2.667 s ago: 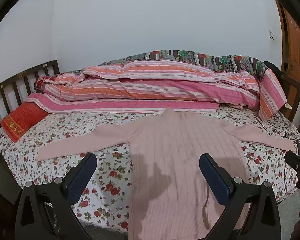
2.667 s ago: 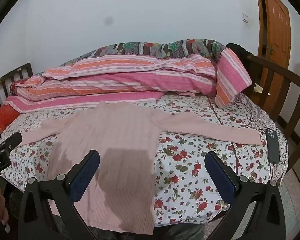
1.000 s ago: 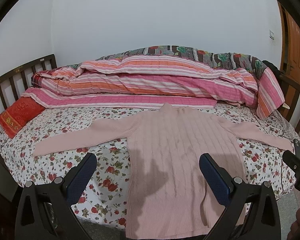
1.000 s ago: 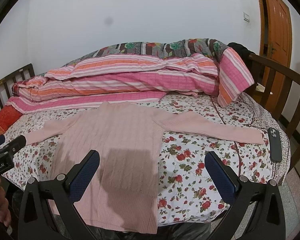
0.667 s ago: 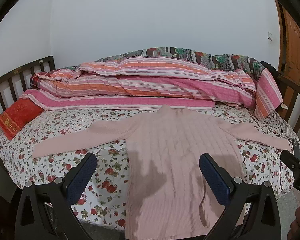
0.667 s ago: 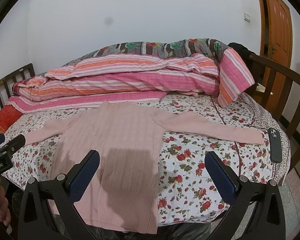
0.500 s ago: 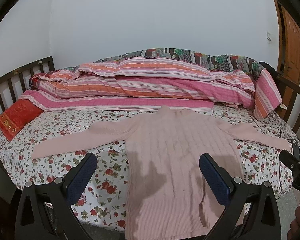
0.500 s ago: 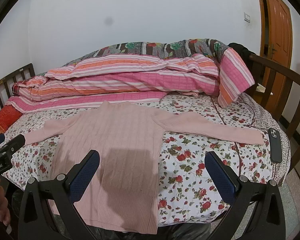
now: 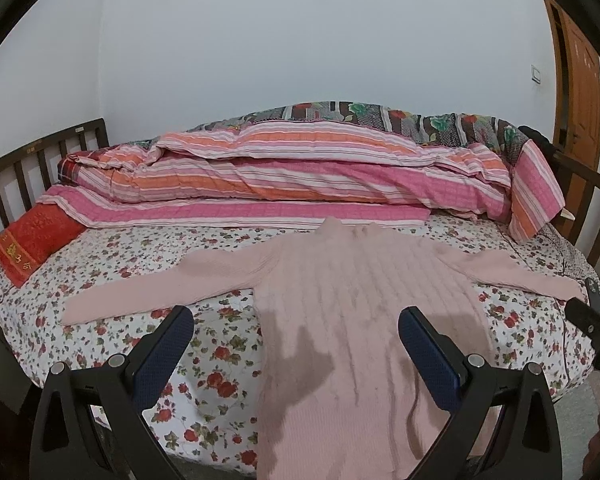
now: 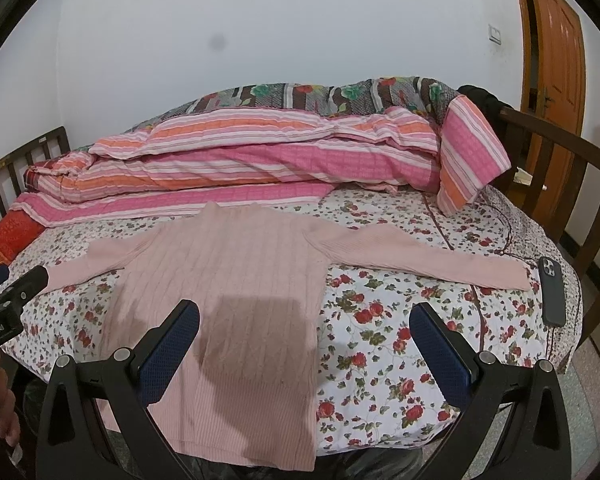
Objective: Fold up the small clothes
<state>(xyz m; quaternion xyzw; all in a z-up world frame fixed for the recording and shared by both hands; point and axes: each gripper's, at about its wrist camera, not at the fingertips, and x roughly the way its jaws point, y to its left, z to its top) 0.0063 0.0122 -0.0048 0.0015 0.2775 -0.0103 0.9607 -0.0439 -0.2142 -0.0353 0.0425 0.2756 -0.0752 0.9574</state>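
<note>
Pink sweater (image 9: 364, 320) lies flat on the bed (image 9: 228, 344), sleeves spread out. Left hand-held gripper (image 9: 296, 344) & right hand-held gripper (image 10: 304, 340) both wide open above its hem, holding nothing.

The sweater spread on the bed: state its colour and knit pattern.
The sweater is plain pale pink with vertical ribbed or cable lines, clearest in the right wrist view.

Pink sweater (image 10: 228, 280) flat on bed (image 10: 400, 340), right tongs (image 10: 304, 320) spread
</note>
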